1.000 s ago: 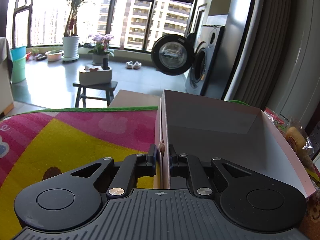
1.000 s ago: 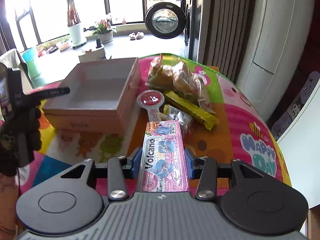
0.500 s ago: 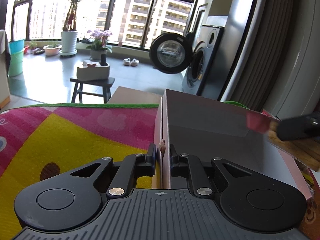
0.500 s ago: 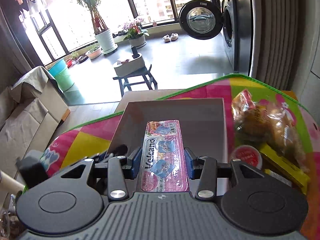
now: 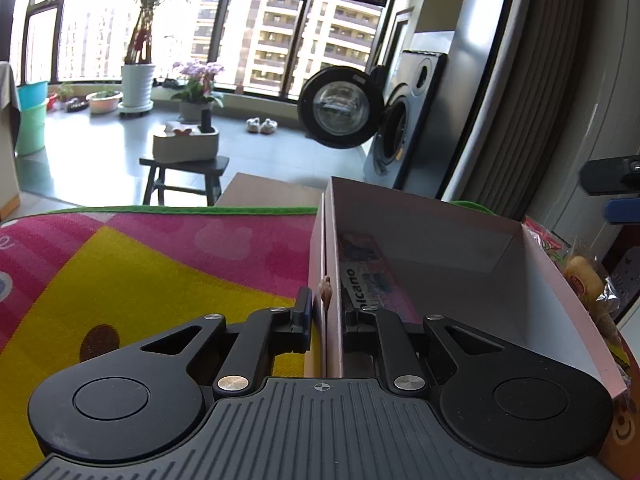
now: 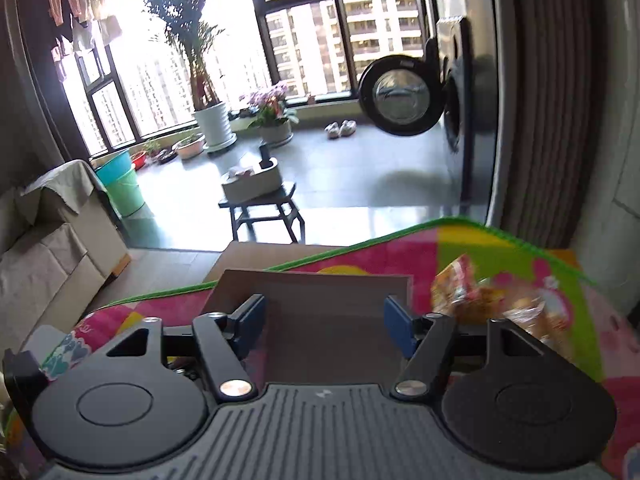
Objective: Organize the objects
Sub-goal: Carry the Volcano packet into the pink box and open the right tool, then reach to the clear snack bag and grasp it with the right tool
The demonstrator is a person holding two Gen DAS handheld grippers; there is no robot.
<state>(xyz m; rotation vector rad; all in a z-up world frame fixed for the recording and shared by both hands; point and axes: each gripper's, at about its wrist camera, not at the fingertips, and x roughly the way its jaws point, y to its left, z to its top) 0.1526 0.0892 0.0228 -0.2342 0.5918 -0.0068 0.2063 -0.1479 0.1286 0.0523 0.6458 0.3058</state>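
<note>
Bright windows (image 5: 280, 40) face tower blocks; before them a grey tiled floor (image 5: 100, 160), a dark stool (image 5: 182, 176), and right of it a washer (image 5: 400, 128), door open.

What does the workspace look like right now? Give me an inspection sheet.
Surface: colourful play mat over the table.
Job's things: pink box open; Volcano packet lying inside against its left wall.
Clutter: snack bags on the mat, right of the box.
Grippers: left gripper shut on the box's left wall; right gripper open, holding nothing, above the box.
Cables: nothing seen.
Surroundings: washing machine with door open, stool, potted plants by the windows.
</note>
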